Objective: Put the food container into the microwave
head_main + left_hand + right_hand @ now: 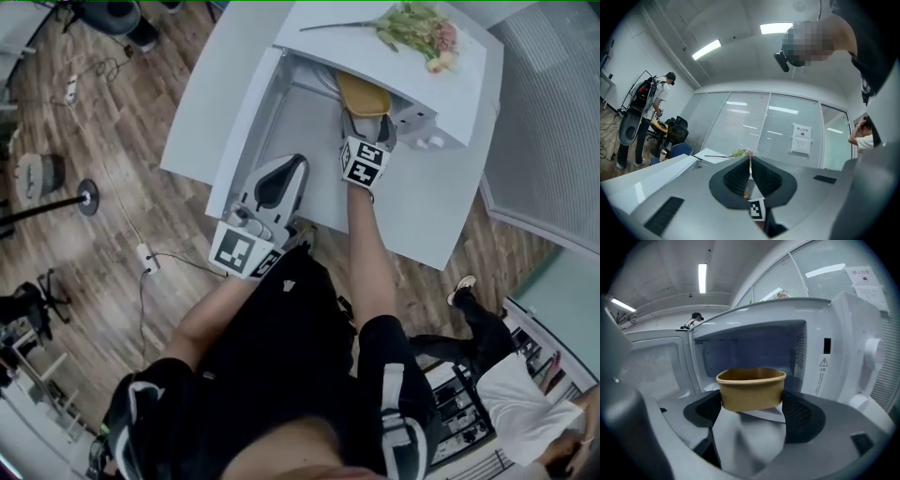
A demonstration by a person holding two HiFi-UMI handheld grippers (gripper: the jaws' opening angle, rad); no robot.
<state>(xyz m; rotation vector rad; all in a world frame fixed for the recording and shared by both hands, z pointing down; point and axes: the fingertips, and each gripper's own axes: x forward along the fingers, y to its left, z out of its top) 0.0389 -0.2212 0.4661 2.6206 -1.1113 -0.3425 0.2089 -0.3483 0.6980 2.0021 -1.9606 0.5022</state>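
Observation:
A tan paper food container (751,389) sits between the jaws of my right gripper (752,405), which is shut on it. It hangs level at the mouth of the white microwave (754,350), whose door (651,366) stands open to the left. In the head view the container (364,95) is at the microwave's opening, just beyond the right gripper (367,127). My left gripper (281,178) stays back over the table's front part, below the open door (248,122). Its pads (740,176) are pressed together with nothing held, and it points upward.
Flowers (417,28) lie on the microwave's top (375,66). The microwave stands on a white table (431,206). Its control panel with knobs (874,352) is to the right of the cavity. A person (651,117) stands far to the left.

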